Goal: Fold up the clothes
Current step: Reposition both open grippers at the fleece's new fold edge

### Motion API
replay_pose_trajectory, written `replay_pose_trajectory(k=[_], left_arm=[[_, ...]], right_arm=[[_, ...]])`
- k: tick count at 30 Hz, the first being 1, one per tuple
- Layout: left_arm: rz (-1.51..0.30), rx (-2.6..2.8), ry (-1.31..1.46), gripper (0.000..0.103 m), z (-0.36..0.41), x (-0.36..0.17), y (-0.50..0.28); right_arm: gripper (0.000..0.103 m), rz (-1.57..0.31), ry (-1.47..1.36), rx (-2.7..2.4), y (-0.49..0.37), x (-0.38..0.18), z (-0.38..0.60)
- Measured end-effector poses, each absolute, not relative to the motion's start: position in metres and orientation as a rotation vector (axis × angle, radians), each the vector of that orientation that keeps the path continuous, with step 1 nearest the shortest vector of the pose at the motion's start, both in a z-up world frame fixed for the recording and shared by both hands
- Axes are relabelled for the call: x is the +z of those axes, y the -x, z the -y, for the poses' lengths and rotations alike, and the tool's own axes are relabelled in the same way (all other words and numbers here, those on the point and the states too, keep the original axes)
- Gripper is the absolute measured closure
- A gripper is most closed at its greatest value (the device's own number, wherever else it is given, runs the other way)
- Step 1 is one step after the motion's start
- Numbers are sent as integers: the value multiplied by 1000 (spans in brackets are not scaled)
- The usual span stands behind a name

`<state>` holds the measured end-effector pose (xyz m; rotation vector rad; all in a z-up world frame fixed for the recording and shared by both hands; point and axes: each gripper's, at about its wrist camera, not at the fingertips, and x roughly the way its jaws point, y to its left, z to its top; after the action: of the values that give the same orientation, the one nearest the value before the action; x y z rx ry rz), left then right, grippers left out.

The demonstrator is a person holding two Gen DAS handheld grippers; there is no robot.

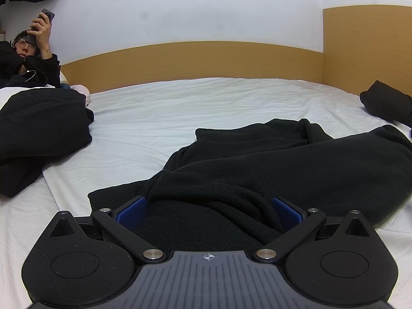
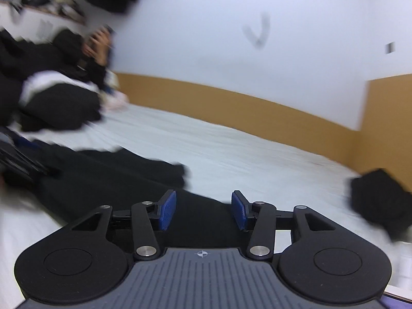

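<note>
A black fleece garment (image 1: 283,159) lies crumpled across the white bed sheet (image 1: 180,108). My left gripper (image 1: 209,212) is low over its near end. Its blue pads (image 1: 131,212) stand wide apart, with a raised fold of the cloth between them. The right wrist view is motion-blurred and tilted. There the same garment (image 2: 116,180) stretches off to the left. My right gripper (image 2: 203,211) hovers over the garment's edge with its jaws half spread and nothing pressed between the pads (image 2: 167,209).
A heap of black clothes (image 1: 43,128) lies at the left. A smaller black bundle (image 1: 386,100) sits at the far right by the wooden headboard (image 1: 193,59). A person (image 1: 31,59) lies at the far left holding a phone. Bare sheet (image 2: 244,154) stretches between.
</note>
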<state>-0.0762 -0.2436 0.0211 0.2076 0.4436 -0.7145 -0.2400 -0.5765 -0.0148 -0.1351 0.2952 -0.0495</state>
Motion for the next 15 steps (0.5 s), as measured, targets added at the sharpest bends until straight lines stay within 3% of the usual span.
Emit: replay_pose_trajectory(k=[5, 9, 11, 15], left_arm=[[-444, -714, -208, 0, 243, 21, 76], [-445, -715, -207, 0, 243, 21, 75], [-443, -719, -202, 0, 242, 21, 74], [-447, -726, -180, 0, 240, 20, 72]], right_arm=[[43, -429, 58, 25, 192, -44, 587], [11, -486, 46, -5, 177, -50, 591], [3, -514, 38, -5, 172, -53, 598], [0, -572, -79, 43, 165, -58, 615]])
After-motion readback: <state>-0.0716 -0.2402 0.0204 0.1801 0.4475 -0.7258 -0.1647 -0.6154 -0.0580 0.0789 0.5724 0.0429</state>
